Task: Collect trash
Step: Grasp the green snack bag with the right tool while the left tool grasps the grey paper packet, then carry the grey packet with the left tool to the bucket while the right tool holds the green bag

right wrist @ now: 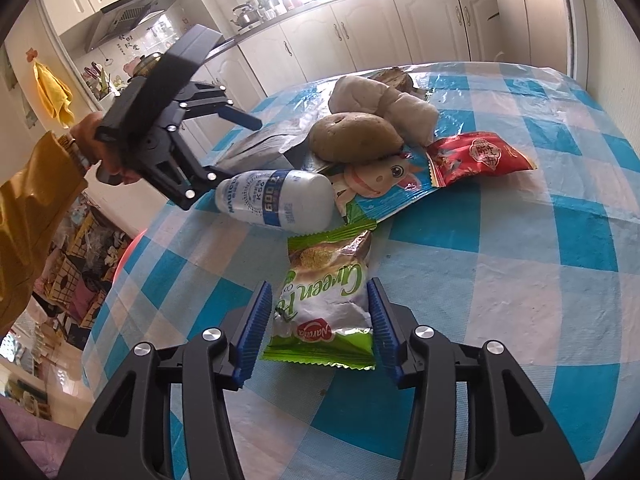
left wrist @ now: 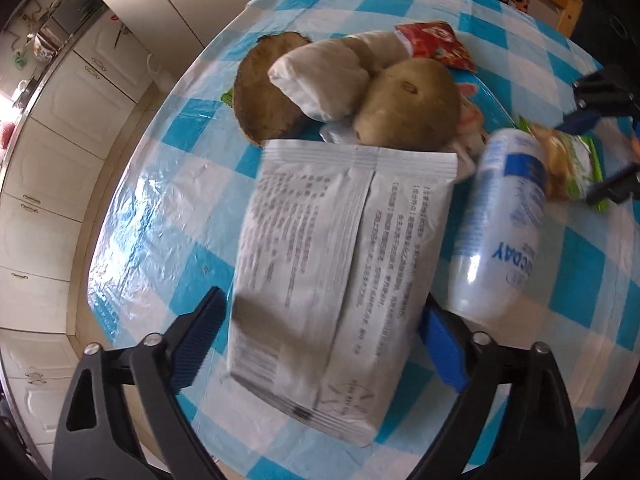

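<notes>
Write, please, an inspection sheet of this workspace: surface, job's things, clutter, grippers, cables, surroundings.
Surface: table under a blue-and-white checked plastic cover.
Job's things: white printed packet; green snack wrapper; white plastic bottle lying on its side; red wrapper; blue cartoon wrapper; white crumpled bag.
Clutter: potato and another brown round item in the pile.
Grippers: left gripper open, fingers on either side of the white packet; right gripper open, fingers on either side of the green wrapper, no grip yet.
Cables: nothing seen.
Surroundings: kitchen cabinets, kettle, yellow cloth hanging.
</notes>
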### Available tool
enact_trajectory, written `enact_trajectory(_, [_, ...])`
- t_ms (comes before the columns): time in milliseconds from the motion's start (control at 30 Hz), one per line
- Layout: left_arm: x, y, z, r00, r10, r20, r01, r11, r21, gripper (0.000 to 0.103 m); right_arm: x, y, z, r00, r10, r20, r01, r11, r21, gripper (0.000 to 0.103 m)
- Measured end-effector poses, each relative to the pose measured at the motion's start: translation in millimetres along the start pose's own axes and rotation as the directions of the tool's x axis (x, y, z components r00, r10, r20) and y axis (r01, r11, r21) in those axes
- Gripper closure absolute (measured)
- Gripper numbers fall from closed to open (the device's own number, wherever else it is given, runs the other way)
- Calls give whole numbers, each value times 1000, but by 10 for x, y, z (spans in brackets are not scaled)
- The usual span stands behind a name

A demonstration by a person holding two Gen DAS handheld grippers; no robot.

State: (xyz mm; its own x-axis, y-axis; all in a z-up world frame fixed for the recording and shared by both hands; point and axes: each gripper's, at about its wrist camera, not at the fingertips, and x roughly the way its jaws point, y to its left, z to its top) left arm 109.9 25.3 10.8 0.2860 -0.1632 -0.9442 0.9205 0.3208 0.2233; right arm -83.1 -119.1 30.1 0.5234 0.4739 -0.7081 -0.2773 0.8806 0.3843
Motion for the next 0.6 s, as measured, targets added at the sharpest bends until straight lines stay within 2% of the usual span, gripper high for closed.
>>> enact_trajectory(167, [48,47,45,1000,2,31,-1,999,-50,5,-3,-9,0,1000,6,0,-6,1000,3,52])
enact_trajectory(300, [76,115,-34,996,-14,87,29,985,-171,7,-5,-4,-1,1000,3,0,-3,1000,1,52])
enact_trajectory(433, [24,62,-113,986,47,162,-6,969,-246,20,-6,10,0,1000,-3,1,3,1000,-4,52])
enact_trajectory(600, [-39,10,-217,974,155,167,-89,934,-347,25,2,30,1,1000,-18,-1,18,1000,-15,52])
